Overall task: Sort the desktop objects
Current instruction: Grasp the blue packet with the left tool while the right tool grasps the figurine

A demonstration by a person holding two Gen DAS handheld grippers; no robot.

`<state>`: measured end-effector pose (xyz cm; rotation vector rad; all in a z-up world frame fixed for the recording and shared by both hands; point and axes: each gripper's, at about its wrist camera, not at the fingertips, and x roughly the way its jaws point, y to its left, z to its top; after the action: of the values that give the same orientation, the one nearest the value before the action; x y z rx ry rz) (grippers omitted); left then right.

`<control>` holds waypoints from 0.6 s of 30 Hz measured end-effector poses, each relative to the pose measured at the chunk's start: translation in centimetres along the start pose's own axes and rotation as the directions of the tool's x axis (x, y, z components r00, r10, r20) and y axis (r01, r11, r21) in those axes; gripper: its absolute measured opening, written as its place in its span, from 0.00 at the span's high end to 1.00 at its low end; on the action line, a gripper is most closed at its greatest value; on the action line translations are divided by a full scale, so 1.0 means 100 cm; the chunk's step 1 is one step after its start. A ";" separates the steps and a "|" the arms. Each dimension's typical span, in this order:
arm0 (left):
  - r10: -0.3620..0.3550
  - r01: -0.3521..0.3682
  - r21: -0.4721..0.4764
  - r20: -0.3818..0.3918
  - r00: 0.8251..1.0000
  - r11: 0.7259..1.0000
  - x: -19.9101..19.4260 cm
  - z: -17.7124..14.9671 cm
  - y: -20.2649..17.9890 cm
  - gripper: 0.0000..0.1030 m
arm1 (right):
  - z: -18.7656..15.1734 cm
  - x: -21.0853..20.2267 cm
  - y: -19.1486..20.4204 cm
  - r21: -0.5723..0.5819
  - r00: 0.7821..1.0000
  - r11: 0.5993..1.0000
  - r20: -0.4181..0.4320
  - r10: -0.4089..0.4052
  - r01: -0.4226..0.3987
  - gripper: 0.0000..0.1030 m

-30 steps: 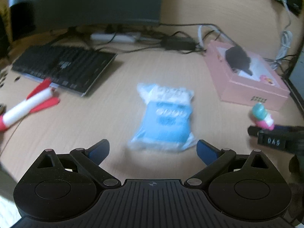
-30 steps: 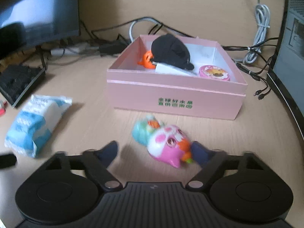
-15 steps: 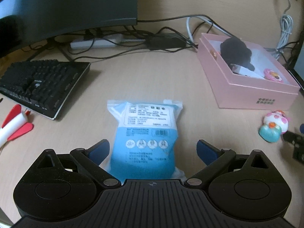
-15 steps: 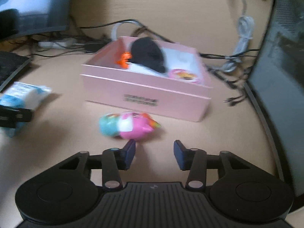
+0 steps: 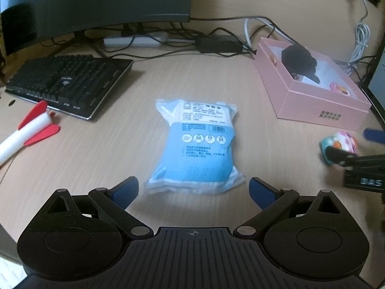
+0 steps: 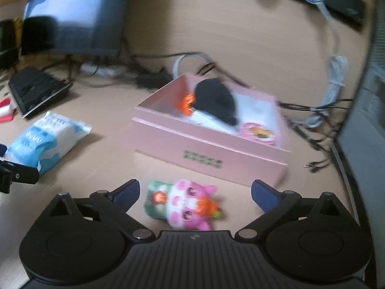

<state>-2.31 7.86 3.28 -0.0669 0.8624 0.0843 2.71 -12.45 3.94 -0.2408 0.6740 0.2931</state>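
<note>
A blue and white plastic packet [image 5: 196, 149] lies on the wooden desk just ahead of my open left gripper [image 5: 193, 189]; it also shows in the right wrist view [image 6: 45, 139]. A pink and teal toy [image 6: 184, 204] lies between the fingers of my open right gripper [image 6: 195, 191], untouched; it shows in the left wrist view [image 5: 339, 145] too. The pink box [image 6: 211, 154] behind it holds a black item [image 6: 216, 98], an orange piece and a round pink tin [image 6: 257, 132]. The box also shows in the left wrist view [image 5: 320, 110].
A black keyboard [image 5: 67, 82] and a red and white toy rocket [image 5: 26, 132] lie at the left. A monitor [image 5: 96, 2] stands behind, with a power strip and cables [image 5: 216, 41]. A dark computer case [image 6: 363, 120] stands at the right.
My right gripper has opened wide and come up around the pink toy. My left gripper has backed off a little from the packet, which now lies just ahead of its fingertips.
</note>
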 end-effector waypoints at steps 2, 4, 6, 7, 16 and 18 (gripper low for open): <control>-0.003 0.003 -0.002 0.008 1.000 1.000 -0.002 0.001 0.000 0.02 | 0.000 0.006 0.004 0.033 0.999 0.999 -0.032 0.008 -0.007 0.04; -0.009 0.009 0.009 0.018 1.000 1.000 -0.003 0.005 -0.002 0.02 | -0.002 0.008 0.007 0.047 1.000 0.999 -0.026 -0.011 0.012 0.12; -0.010 0.010 0.025 0.028 1.000 1.000 0.000 0.011 -0.006 0.02 | -0.004 0.011 0.009 0.044 0.999 0.999 -0.036 -0.030 0.032 0.30; -0.008 0.007 0.033 0.036 0.999 0.999 0.002 0.014 -0.008 0.02 | -0.005 0.012 0.007 0.055 0.999 0.998 -0.046 -0.029 0.031 0.30; 0.035 -0.038 0.076 0.044 0.998 0.996 0.032 0.031 -0.023 0.07 | -0.008 -0.013 -0.012 0.085 0.998 0.995 -0.034 -0.044 0.047 0.32; 0.039 -0.042 0.086 0.034 0.999 0.995 0.035 0.029 -0.024 0.18 | -0.010 -0.022 -0.017 0.087 0.999 0.995 -0.033 -0.037 0.039 0.32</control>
<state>2.42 5.89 2.57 0.0328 0.8346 0.0858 1.06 -14.73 4.77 -0.1745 0.7107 0.2231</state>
